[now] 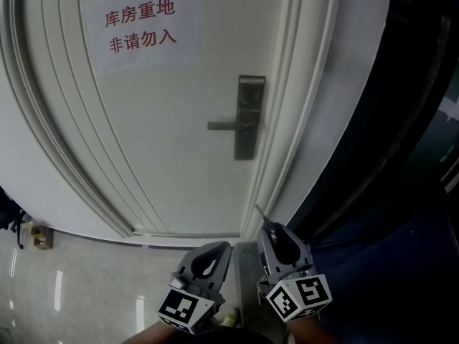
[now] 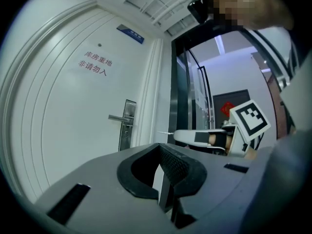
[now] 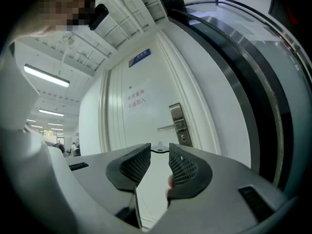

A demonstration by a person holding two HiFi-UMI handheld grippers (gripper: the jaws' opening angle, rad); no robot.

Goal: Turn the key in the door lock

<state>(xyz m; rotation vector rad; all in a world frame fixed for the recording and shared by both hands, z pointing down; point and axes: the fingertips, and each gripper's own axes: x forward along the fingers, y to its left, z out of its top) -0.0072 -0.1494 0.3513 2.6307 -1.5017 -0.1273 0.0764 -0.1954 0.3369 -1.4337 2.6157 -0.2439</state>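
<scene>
We hold the key [image 1: 259, 212] pinched in the tips of our right gripper [image 1: 267, 225], below the lock plate [image 1: 250, 117] and well apart from it. Our left gripper [image 1: 223, 247], also below the plate, has its jaws together on nothing.

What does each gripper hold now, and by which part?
The right gripper pinches a thin silver metal key by its head, blade pointing forward; the left gripper holds nothing.

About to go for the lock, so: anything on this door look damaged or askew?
Nothing stands out. The lock plate sits straight, its lever handle level, the paper sign flat. The key is in the right gripper, clear of the door.
</scene>
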